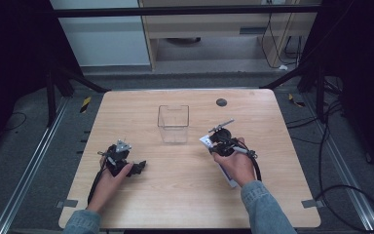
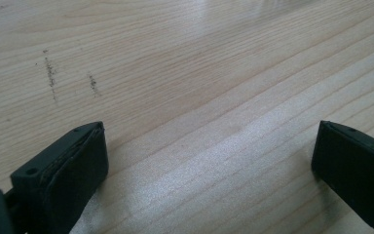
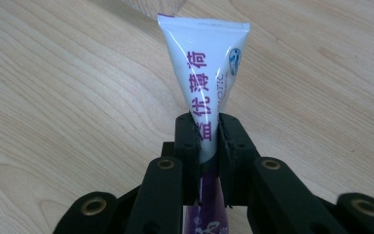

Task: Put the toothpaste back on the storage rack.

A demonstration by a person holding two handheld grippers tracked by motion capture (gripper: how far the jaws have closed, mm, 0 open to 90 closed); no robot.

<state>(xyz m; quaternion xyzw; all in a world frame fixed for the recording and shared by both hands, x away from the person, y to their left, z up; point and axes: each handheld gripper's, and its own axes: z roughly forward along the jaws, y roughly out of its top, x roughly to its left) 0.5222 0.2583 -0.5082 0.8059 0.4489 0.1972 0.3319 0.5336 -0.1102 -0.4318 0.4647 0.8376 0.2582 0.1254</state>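
Right gripper view: right hand-held gripper [image 3: 208, 141] clamped on white-and-purple plastic tube [image 3: 205, 63]; left hand-held gripper [image 2: 209, 161] wide open, empty, near clear plastic box [image 1: 173, 123].

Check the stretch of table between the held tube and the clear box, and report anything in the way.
Nothing visible blocks it. The right tool grips the tube, and bare table lies between it and the clear box. The left tool sits well off to the side.

high view: above, facing forward-down | gripper views: close, low over table [image 1: 185, 195] | shared: wooden tabletop
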